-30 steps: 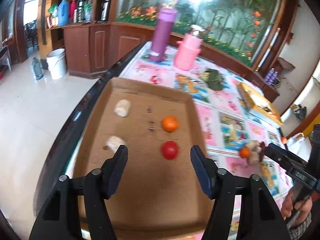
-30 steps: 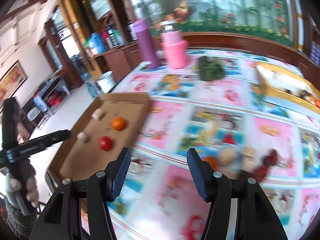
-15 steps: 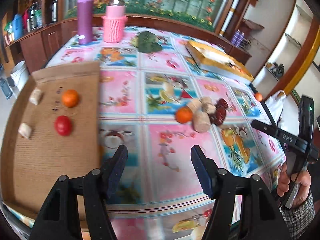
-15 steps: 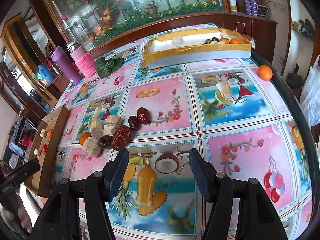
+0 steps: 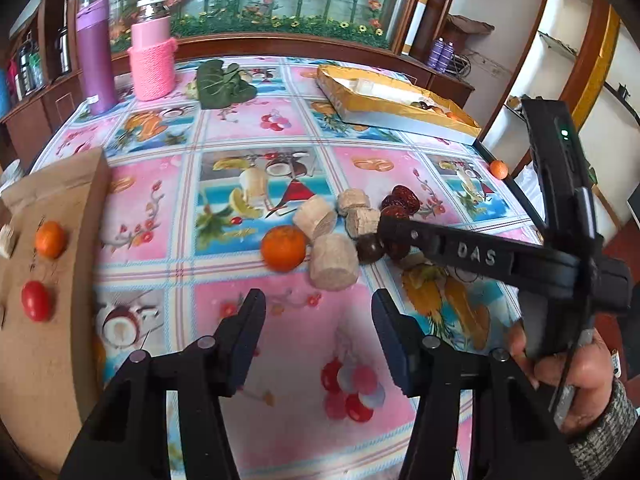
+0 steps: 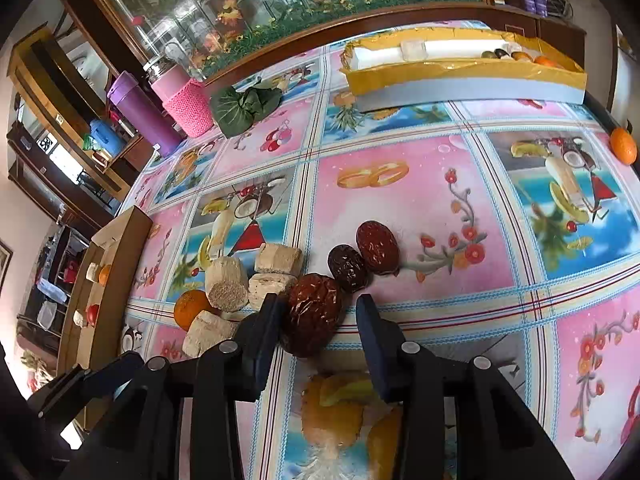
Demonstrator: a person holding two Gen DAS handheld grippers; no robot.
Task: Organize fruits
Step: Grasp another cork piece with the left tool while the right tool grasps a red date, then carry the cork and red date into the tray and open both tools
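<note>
A pile of fruit lies mid-table: an orange [image 5: 284,248], several beige chunks [image 5: 334,262] and three red dates [image 6: 378,247]. My right gripper [image 6: 318,324] is open, its jaws on either side of the nearest big date [image 6: 314,314], low over the cloth. In the left wrist view the right gripper [image 5: 384,228] reaches into the pile from the right. My left gripper [image 5: 318,330] is open and empty, above the cloth just short of the pile. A cardboard tray [image 5: 48,344] at the left holds an orange [image 5: 50,239], a tomato [image 5: 36,301] and beige chunks.
A yellow box [image 6: 464,76] with fruit stands at the far right. A purple flask [image 5: 96,56], a pink-sleeved jar [image 5: 154,60] and green leaves [image 5: 224,84] stand at the back. A lone orange [image 6: 623,144] sits at the table's right edge.
My left gripper has swung from the tray to the pile. My right gripper has closed in on the pile and now straddles the big date.
</note>
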